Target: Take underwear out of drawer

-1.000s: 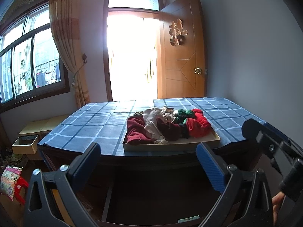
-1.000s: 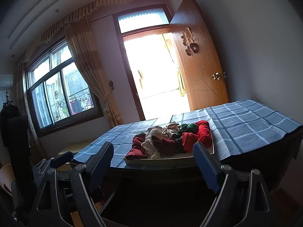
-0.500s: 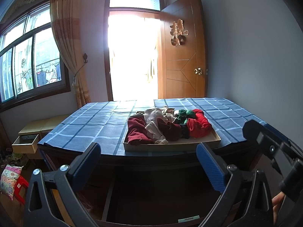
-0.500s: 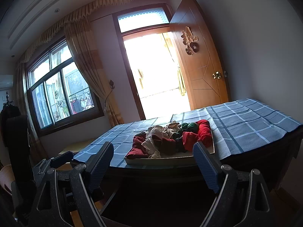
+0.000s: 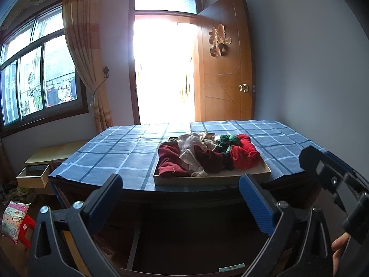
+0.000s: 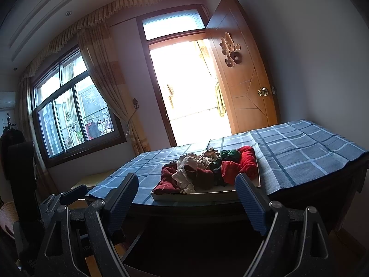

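L wrist view: left gripper (image 5: 180,198) sits low in front of the worktop (image 5: 110,152), jaws spread wide, nothing btwn them, blue ribbed pads facing each other. Worktop is covered w/ a blue checked cloth (image 5: 120,147). On it, near the front edge, lies a shallow pale drawer (image 5: 207,180), pulled out and set flat. Inside: a heap of underwear (image 5: 207,154) – dark red pieces at left, beige/grey in the middle, green at the back, bright red at right. Pile fills most of the drawer; front strip of its floor is bare. The right gripper's body (image 5: 336,180) shows at the right edge, w/ a bit of the person's hand (image 5: 339,249) below it. Behind the worktop: open wooden door (image 5: 223,69), bright doorway, window w/ curtain (image 5: 83,53) at left. A small cabinet w/ an open drawer (image 5: 34,175) stands low at left.

R wrist view: right gripper (image 6: 186,196) also low, in front of the worktop edge, jaws released and wide apart, empty. Same drawer (image 6: 203,196) w/ underwear (image 6: 207,168) lies beyond the pads, well apart from them. The left gripper's body (image 6: 66,196) is at lower left. Under the worktop it's too dark to tell much.
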